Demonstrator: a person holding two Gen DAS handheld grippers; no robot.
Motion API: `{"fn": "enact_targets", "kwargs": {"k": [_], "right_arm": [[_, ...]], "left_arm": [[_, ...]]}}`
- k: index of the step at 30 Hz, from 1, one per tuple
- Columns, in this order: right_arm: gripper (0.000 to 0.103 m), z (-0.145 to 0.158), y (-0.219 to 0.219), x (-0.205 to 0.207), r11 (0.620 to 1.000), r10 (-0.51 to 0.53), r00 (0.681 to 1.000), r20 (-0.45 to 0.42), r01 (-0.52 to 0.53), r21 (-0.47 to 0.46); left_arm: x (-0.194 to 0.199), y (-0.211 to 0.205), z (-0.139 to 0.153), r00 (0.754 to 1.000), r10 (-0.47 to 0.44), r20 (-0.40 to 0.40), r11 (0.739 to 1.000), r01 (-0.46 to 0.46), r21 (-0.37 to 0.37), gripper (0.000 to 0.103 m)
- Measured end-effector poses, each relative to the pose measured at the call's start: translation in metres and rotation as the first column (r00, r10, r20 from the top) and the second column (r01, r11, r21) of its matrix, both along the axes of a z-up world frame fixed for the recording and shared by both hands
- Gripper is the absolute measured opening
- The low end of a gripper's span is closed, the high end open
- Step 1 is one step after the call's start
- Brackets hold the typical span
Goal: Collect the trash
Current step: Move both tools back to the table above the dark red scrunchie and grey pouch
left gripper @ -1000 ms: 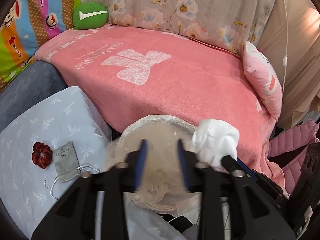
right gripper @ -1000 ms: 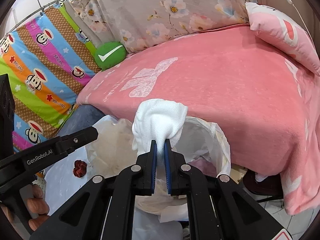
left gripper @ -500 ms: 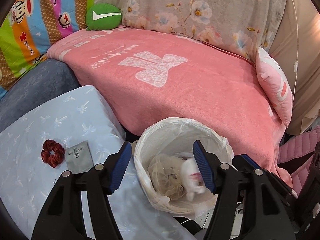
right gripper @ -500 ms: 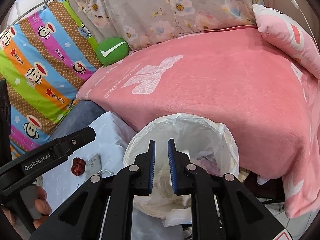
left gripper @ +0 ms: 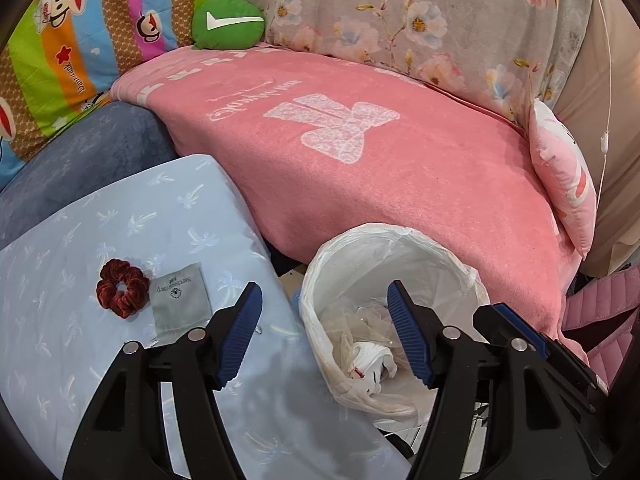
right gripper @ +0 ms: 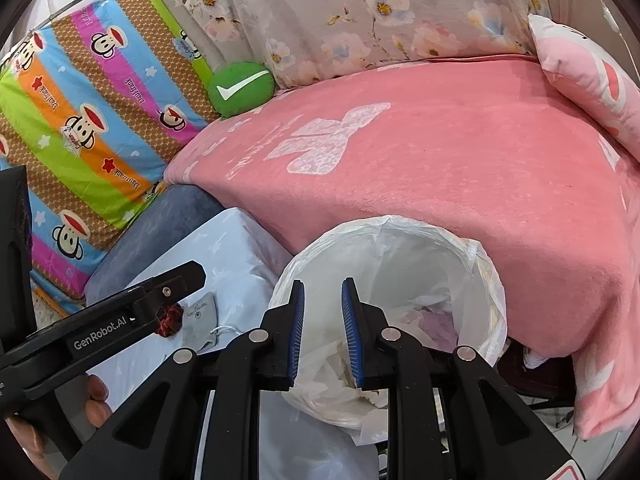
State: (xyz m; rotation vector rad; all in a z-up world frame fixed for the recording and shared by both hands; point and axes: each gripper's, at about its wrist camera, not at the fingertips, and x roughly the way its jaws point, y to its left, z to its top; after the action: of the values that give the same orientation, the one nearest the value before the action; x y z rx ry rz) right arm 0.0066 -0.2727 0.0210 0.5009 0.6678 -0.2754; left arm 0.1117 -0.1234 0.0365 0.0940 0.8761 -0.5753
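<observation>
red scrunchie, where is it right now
The red scrunchie lies on the light blue cushion, at the left of the left wrist view, touching the grey pouch on its right, left of the trash bin.

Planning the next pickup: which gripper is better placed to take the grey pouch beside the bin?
Left. The left gripper, jaws wide open, hangs next to the grey pouch; the right gripper hangs over the bin.

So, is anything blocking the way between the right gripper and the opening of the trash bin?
Nothing visible does. The right gripper hangs open and empty just above the trash bin, whose mouth is uncovered, with crumpled tissue already inside.
</observation>
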Motion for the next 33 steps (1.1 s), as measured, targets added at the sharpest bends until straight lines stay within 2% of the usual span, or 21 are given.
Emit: {"fn": "enact_targets", "kwargs": {"k": [8, 12, 22, 26, 33], "right_arm": [[0.021, -0.001, 0.022, 0.010, 0.999, 0.045, 0.999, -0.021, -0.045, -0.016], [0.028, -0.002, 0.034, 0.017, 0.997, 0.068, 0.997, -0.030, -0.069, -0.019], [0.036, -0.004, 0.065, 0.037, 0.990, 0.135, 0.989, -0.057, -0.137, -0.038], [0.040, -0.007, 0.077, 0.044, 0.986, 0.156, 0.985, -0.071, -0.159, -0.042], [0.042, -0.016, 0.105, 0.060, 0.974, 0.215, 0.971, -0.104, -0.221, -0.047]], "left_arm": [[0.006, 0.022, -0.007, 0.999, 0.040, -0.016, 0.999, -0.040, 0.001, 0.062], [0.008, 0.033, -0.009, 0.998, 0.057, -0.016, 0.998, -0.057, 0.007, 0.062], [0.018, 0.065, -0.017, 0.993, 0.113, -0.035, 0.994, -0.113, 0.010, 0.063], [0.021, 0.080, -0.021, 0.989, 0.144, -0.036, 0.990, -0.143, 0.015, 0.070], [0.034, 0.113, -0.032, 0.977, 0.210, -0.044, 0.978, -0.208, 0.033, 0.076]]}}
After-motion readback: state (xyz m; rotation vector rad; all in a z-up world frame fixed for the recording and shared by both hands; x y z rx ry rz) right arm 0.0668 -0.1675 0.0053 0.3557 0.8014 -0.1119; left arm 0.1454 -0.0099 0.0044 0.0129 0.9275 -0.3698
